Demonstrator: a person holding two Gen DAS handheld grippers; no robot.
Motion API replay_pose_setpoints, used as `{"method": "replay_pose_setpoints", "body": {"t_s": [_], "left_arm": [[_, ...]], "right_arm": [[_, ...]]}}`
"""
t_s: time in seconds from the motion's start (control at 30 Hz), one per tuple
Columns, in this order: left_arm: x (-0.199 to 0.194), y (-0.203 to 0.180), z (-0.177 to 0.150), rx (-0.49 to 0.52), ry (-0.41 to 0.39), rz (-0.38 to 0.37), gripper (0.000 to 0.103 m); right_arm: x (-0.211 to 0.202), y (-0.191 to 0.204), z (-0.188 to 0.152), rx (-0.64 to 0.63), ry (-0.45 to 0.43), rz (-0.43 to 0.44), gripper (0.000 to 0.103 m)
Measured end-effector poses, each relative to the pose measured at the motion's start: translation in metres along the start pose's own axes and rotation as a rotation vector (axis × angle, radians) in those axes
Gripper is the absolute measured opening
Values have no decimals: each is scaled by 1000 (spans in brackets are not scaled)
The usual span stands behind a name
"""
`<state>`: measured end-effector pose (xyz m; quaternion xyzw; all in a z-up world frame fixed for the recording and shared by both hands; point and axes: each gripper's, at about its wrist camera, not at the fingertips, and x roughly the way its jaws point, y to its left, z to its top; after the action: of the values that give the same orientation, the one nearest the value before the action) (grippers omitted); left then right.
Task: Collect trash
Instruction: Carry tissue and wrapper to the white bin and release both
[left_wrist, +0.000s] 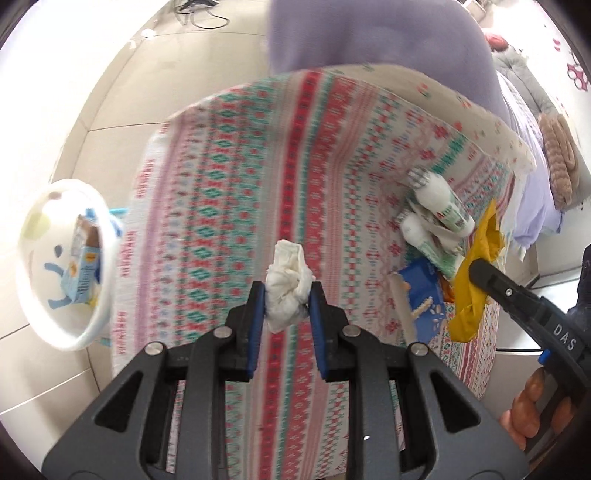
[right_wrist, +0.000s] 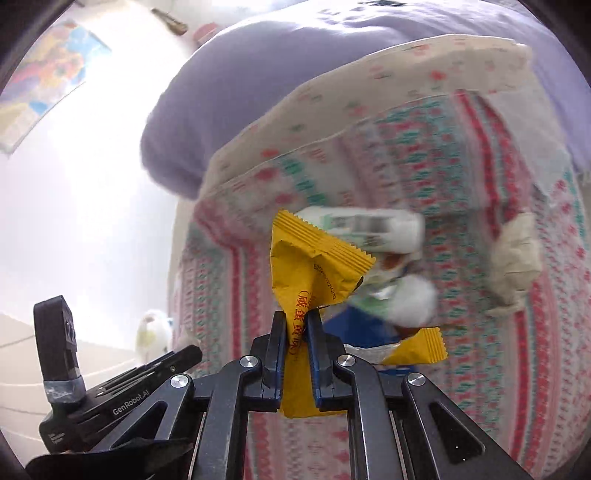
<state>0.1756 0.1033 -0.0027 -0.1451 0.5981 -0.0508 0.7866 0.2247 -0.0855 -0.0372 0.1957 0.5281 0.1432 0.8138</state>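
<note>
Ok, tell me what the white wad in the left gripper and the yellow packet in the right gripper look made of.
White wad: probably tissue or paper towel, matte, soft crumpled folds squeezed by the left gripper. Yellow packet: likely thin plastic or foil-lined film, smooth with slight sheen, crimped serrated seal and printed red characters, pinched by the right gripper.

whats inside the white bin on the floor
In the white bin, a light blue and orange carton stands against the wall, with blue print on the inner side. Whatever lies deeper under the carton is hidden by the rim.
</note>
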Motion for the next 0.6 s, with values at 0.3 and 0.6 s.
{"method": "replay_pose_setpoints", "body": {"t_s": [0.3,0.6], "left_arm": [[-19,65,-2,-125,-18,20,26],[-28,153,-7,-287,-9,87,26]], "right_arm": [[38,49,-12,-84,71,27,11],[88,115,-31,-173,149,79,12]]}}
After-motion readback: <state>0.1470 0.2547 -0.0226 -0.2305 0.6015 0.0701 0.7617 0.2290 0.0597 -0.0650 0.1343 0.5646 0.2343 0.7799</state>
